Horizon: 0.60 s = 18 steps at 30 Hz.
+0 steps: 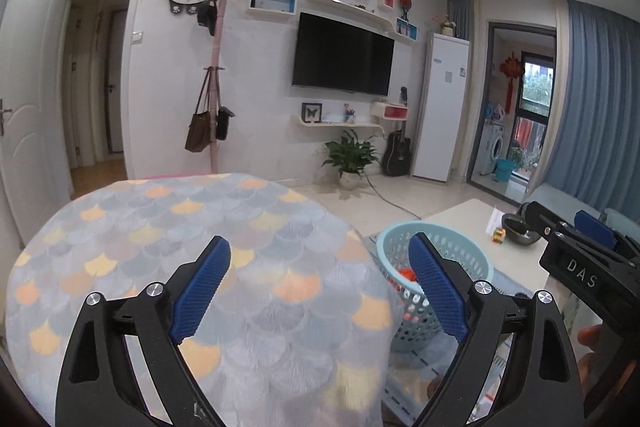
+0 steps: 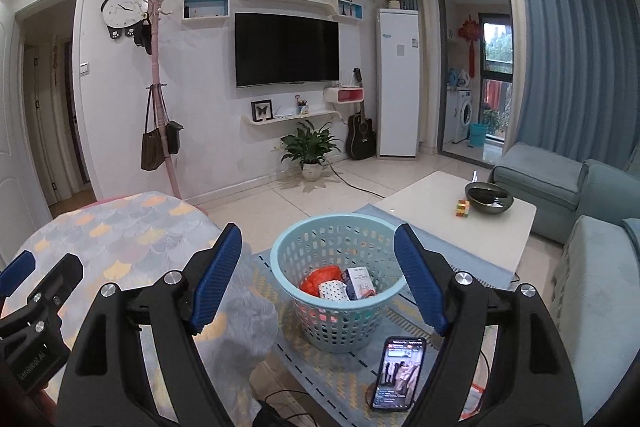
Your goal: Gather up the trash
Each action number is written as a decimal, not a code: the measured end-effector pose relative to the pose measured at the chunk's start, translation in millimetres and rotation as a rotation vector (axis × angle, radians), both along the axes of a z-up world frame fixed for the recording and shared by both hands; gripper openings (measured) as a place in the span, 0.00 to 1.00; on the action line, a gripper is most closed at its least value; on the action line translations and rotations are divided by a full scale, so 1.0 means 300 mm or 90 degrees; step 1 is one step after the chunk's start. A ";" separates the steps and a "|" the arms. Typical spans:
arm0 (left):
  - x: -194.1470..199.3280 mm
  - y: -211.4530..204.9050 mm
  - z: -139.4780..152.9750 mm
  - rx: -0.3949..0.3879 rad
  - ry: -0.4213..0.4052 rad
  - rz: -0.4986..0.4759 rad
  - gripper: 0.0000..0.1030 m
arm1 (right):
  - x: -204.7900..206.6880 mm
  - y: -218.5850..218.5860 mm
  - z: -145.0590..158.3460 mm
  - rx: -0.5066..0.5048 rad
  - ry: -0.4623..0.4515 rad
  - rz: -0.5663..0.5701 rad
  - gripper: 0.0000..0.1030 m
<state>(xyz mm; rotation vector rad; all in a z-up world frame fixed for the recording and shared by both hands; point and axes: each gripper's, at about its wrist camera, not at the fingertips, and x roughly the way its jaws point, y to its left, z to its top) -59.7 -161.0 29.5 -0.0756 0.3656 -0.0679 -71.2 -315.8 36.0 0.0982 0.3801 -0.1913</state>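
Both units idle: left gripper [image 1: 320,291] and right gripper [image 2: 318,279] spread wide, nothing held. Trash sits inside pale-blue perforated plastic basket [image 2: 280,255]. Collection looks near-done; next: locate any remaining trash near basket.

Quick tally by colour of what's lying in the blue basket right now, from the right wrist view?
In the basket:
Orange-red bag: 1
White dotted packet: 1
Navy-and-white carton: 1
Total: 3 visible; anything beneath them is hidden.
The left hand-held gripper and right hand-held gripper are both open and hold nothing.
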 end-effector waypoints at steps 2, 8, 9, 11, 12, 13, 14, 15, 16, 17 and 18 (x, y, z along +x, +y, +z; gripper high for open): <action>0.001 0.006 -0.002 0.003 0.004 -0.001 0.87 | -0.021 -0.001 -0.007 -0.001 0.000 -0.005 0.73; -0.037 0.004 -0.025 0.017 0.007 0.002 0.89 | -0.041 -0.019 -0.021 0.011 0.007 -0.016 0.73; -0.041 0.004 -0.031 0.021 0.005 0.003 0.89 | -0.043 -0.013 -0.023 0.013 0.008 -0.017 0.73; -0.040 0.009 -0.028 0.026 0.003 0.004 0.89 | -0.038 -0.008 -0.023 0.017 0.012 -0.016 0.73; -0.038 0.012 -0.029 0.026 0.005 0.005 0.89 | -0.033 -0.001 -0.023 0.016 0.014 -0.015 0.73; -0.034 0.016 -0.029 0.026 0.008 0.005 0.89 | -0.029 0.014 -0.025 0.012 0.016 -0.014 0.73; -0.033 0.016 -0.030 0.024 0.010 0.006 0.89 | -0.026 0.026 -0.028 0.008 0.017 -0.013 0.73; -0.030 0.021 -0.031 0.025 0.011 0.009 0.89 | -0.021 0.040 -0.031 0.006 0.018 -0.009 0.73; -0.029 0.022 -0.032 0.029 0.010 0.016 0.90 | -0.017 0.056 -0.036 0.005 0.019 0.000 0.73; -0.028 0.023 -0.032 0.035 0.008 0.023 0.90 | -0.013 0.063 -0.040 0.004 0.019 0.005 0.73; -0.024 0.026 -0.033 0.041 0.007 0.030 0.90 | -0.010 0.074 -0.044 0.001 0.020 0.009 0.73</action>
